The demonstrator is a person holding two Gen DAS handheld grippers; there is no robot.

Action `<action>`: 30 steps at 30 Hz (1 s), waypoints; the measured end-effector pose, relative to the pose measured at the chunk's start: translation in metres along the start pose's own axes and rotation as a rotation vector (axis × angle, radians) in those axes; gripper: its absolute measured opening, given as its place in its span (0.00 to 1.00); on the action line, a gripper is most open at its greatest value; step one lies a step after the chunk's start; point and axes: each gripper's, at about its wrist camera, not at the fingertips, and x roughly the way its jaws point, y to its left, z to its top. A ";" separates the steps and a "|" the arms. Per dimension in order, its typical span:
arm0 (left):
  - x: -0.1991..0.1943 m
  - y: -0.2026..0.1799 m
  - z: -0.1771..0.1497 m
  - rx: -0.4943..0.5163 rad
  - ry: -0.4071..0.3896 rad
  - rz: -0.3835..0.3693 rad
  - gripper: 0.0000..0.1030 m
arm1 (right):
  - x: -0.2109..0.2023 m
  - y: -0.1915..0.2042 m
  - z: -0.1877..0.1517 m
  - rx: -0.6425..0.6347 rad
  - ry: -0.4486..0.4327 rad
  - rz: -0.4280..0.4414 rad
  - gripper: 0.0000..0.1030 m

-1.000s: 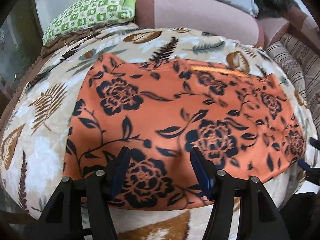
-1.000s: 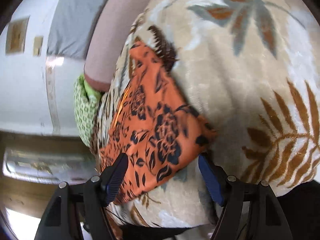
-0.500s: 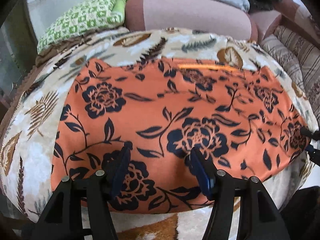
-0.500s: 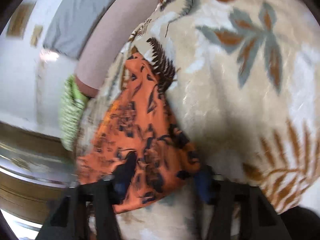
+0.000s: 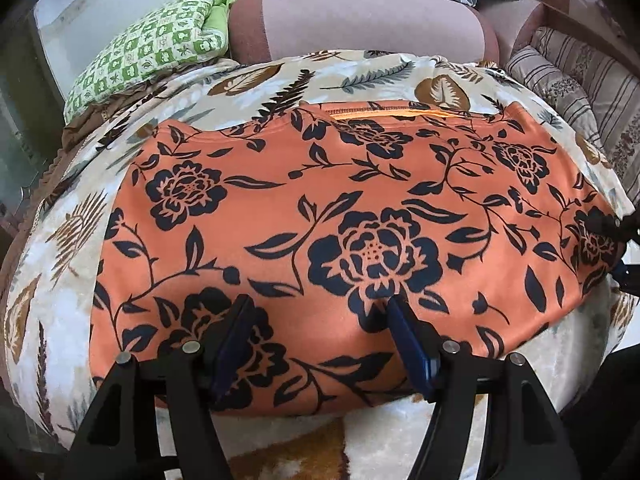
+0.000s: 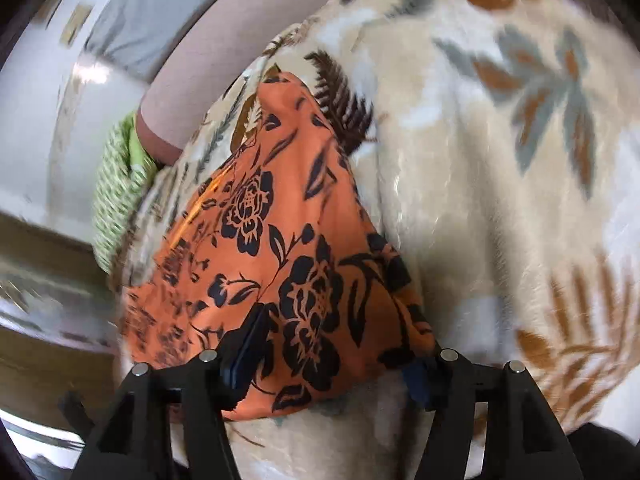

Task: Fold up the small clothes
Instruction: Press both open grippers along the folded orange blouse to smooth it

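An orange garment with dark blue flowers (image 5: 340, 216) lies spread flat on a cream leaf-patterned blanket (image 5: 72, 240). My left gripper (image 5: 320, 332) is open, its two blue-padded fingers standing over the garment's near edge. My right gripper (image 6: 336, 352) is open at the garment's right end (image 6: 288, 248), with the cloth corner lying between its fingers; its right finger is partly hidden by the cloth. The right gripper's tips also show at the right edge of the left wrist view (image 5: 624, 252).
A green checked pillow (image 5: 148, 48) and a pink bolster (image 5: 360, 24) lie at the far end of the blanket. Striped cushions (image 5: 584, 80) lie at the far right. The blanket's near edge drops away below both grippers.
Both grippers have moved in over the garment. The left one now reaches further over the near edge, and the right one has closed in on the right corner. The jaws stay open.
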 end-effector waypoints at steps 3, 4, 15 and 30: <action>0.006 -0.002 -0.006 0.009 0.022 0.024 0.67 | -0.001 0.005 0.002 -0.022 0.008 -0.005 0.25; 0.016 -0.001 -0.008 0.012 0.062 0.024 0.69 | -0.002 0.007 0.003 -0.030 0.012 -0.011 0.25; -0.007 0.035 -0.004 -0.130 0.034 -0.087 0.63 | -0.044 0.184 -0.027 -0.505 -0.096 0.040 0.12; -0.056 0.114 -0.025 -0.273 -0.094 -0.010 0.63 | -0.045 0.069 -0.044 -0.054 -0.147 0.074 0.92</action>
